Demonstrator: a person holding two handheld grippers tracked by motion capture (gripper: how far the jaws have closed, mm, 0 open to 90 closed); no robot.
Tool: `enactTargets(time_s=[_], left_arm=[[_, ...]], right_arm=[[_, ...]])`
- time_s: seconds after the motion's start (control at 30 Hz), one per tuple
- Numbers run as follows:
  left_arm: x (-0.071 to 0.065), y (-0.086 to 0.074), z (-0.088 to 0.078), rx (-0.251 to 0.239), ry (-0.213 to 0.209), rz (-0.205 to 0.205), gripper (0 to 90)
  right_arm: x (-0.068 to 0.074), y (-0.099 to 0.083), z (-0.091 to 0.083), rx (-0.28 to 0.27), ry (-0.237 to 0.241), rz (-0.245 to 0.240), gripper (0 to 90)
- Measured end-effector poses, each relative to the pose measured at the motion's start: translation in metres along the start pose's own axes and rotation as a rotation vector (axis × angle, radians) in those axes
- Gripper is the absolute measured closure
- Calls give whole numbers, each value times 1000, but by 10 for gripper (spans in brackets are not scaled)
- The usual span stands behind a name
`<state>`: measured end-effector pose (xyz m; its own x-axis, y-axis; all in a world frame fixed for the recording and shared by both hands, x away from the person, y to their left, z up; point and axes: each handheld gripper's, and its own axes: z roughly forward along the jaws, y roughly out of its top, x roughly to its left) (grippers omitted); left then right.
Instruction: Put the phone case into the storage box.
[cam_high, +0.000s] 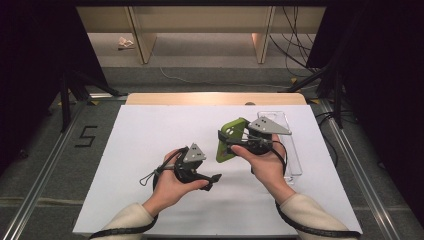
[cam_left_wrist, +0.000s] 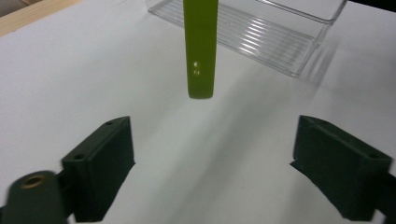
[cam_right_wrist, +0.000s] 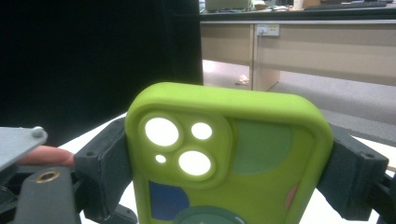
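Green phone case (cam_right_wrist: 224, 158) sits clamped by its two side edges between the jaws of the right gripper (cam_high: 239, 141), held upright above the right half of the white table (cam_high: 150, 150), camera cutouts at the top. A clear tray (cam_high: 292, 160) lies along the table's right edge, just beyond that hand. The left gripper (cam_high: 216, 178) rests low near the table's middle, pointing at the case; its jaws stand wide apart with nothing between them. In the left gripper view the case (cam_left_wrist: 201, 46) hangs edge-on ahead of the open jaws, with the tray (cam_left_wrist: 289, 46) behind it.
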<state>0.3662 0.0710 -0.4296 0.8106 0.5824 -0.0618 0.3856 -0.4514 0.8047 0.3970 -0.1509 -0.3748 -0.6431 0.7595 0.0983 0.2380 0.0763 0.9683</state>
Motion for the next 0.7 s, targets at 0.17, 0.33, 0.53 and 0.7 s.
enactTargets(time_s=[0.17, 0.33, 0.53, 0.7], left_arm=[[4, -3, -5, 5, -2, 8, 32], [7, -5, -11, 11, 1, 13, 14], [12, -11, -19, 14, 7, 11, 5], [16, -13, -25, 1, 20, 3, 5]], right_arm=[[-3, 2, -2, -5, -8, 4, 165], [-7, 4, -4, -11, -20, 6, 165], [-12, 7, -6, -20, -31, 12, 165], [-15, 9, -8, -23, -41, 11, 165]])
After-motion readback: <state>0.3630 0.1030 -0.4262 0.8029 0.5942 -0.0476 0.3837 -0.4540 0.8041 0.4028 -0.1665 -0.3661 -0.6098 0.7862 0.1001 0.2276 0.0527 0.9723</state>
